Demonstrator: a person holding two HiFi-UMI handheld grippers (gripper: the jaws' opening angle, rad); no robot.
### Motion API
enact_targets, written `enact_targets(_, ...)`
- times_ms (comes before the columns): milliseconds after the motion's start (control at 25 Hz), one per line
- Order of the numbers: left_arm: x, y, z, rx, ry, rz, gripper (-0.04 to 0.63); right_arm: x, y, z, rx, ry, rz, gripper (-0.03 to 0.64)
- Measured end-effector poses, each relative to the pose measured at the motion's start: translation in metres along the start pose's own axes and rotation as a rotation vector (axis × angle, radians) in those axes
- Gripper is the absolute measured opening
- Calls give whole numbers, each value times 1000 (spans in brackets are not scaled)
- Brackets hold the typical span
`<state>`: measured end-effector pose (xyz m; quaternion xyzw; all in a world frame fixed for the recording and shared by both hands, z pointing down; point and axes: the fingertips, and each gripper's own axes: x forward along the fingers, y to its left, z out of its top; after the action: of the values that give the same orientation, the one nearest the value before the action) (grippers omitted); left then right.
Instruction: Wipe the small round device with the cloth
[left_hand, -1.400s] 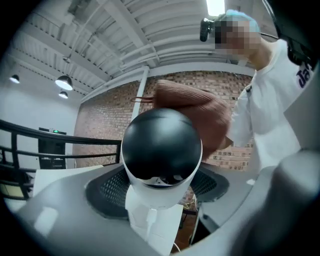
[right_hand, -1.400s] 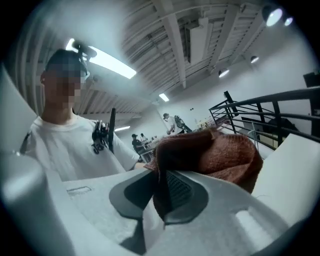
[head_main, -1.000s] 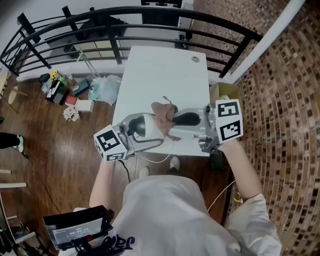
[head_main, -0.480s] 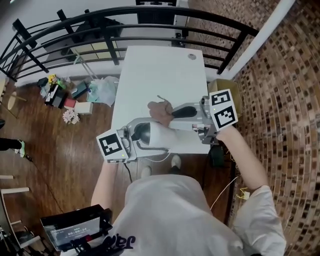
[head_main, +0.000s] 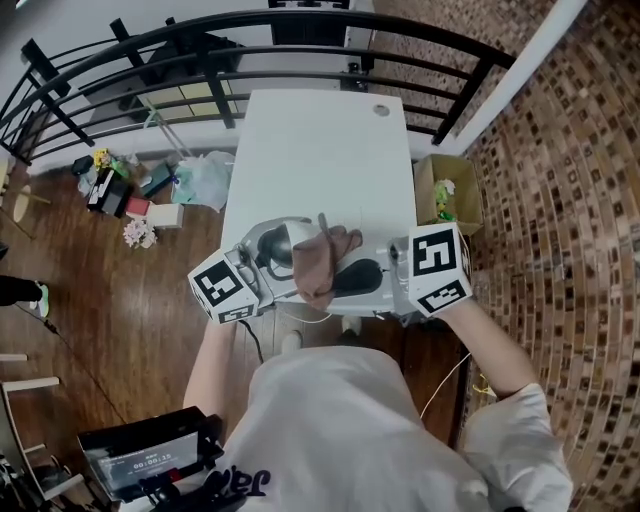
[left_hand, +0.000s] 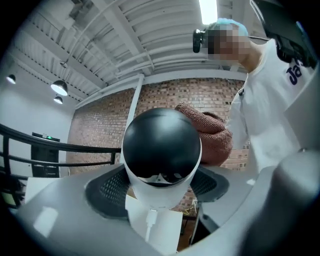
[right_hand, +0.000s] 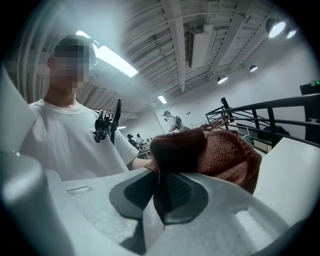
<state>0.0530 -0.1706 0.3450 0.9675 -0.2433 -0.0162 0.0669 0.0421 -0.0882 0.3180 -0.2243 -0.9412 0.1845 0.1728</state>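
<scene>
Cloth now against device, lower than before

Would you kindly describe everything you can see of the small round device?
The small round device has a glossy black domed face set in a smooth white shell, plastic by its look, with a white cable plugged into its base. It is gripped between the left tool's pads, over the white table's near edge. The brown cloth, held by the right tool, presses against its far side.
</scene>
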Motion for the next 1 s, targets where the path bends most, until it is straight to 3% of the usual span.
enact_targets(120, -1, -6, -6, 1, 7, -22, 391, -18, -5, 12, 17, -88, -20, 34)
enact_targets(240, -5, -23, -2, -3, -22, -103, 391, -65, -34, 36, 80, -252, -120, 34)
enact_targets(360, -3, -44, 7, 9, -50, -201, 391, -88, -68, 32, 146, -283, -201, 34)
enact_targets(440, 2, -55, 10, 22, -52, -254, 391, -78, -79, 20, 189, -244, -187, 34)
enact_targets(560, 8, -61, 10, 30, -48, -298, 391, -62, -82, 11, 300, -258, -75, 34)
enact_targets(680, 4, -52, 8, 14, -53, -276, 391, -62, -73, 16, 327, -298, 10, 34)
enact_targets(840, -1, -33, 4, -12, -56, -192, 391, -53, -45, 28, 209, -256, 15, 34)
enact_targets(1000, 0, -12, 7, -62, -95, -93, 391, -29, -14, 20, 70, -149, -4, 32)
